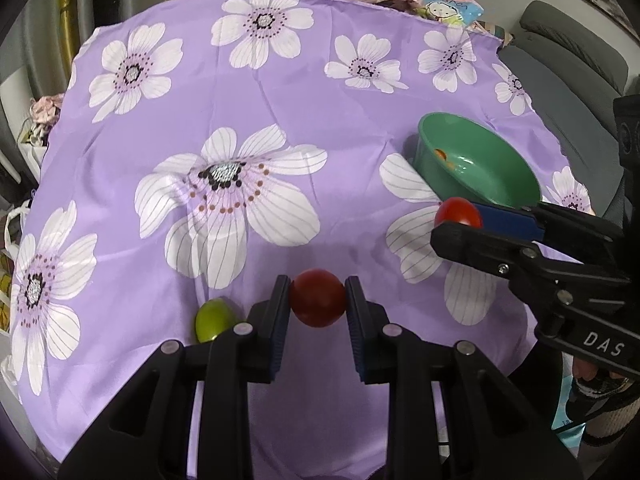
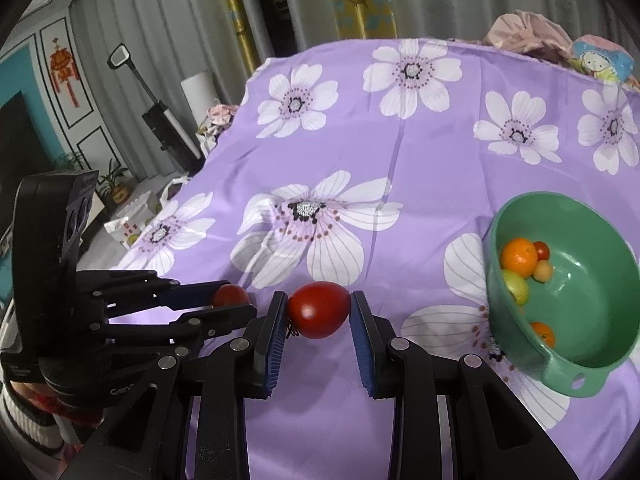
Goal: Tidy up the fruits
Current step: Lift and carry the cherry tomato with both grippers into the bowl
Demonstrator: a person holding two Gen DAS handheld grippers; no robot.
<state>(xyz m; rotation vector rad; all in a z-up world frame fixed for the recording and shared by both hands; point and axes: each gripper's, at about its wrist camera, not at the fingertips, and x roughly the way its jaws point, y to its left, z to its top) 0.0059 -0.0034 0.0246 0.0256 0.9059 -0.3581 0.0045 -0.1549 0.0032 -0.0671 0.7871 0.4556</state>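
Both your grippers are clamped on red tomatoes, and the green bowl (image 2: 568, 292) lies ahead-right of your right gripper (image 2: 319, 312), nearer than to your left gripper (image 1: 318, 298), so it should unload first.

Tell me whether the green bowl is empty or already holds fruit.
Holds fruit: the green bowl contains two oranges, a green fruit and smaller ones.

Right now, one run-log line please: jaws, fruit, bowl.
left gripper: jaws shut on dark red fruit | right gripper: jaws shut on red tomato | green fruit: on cloth | green bowl: holds fruit
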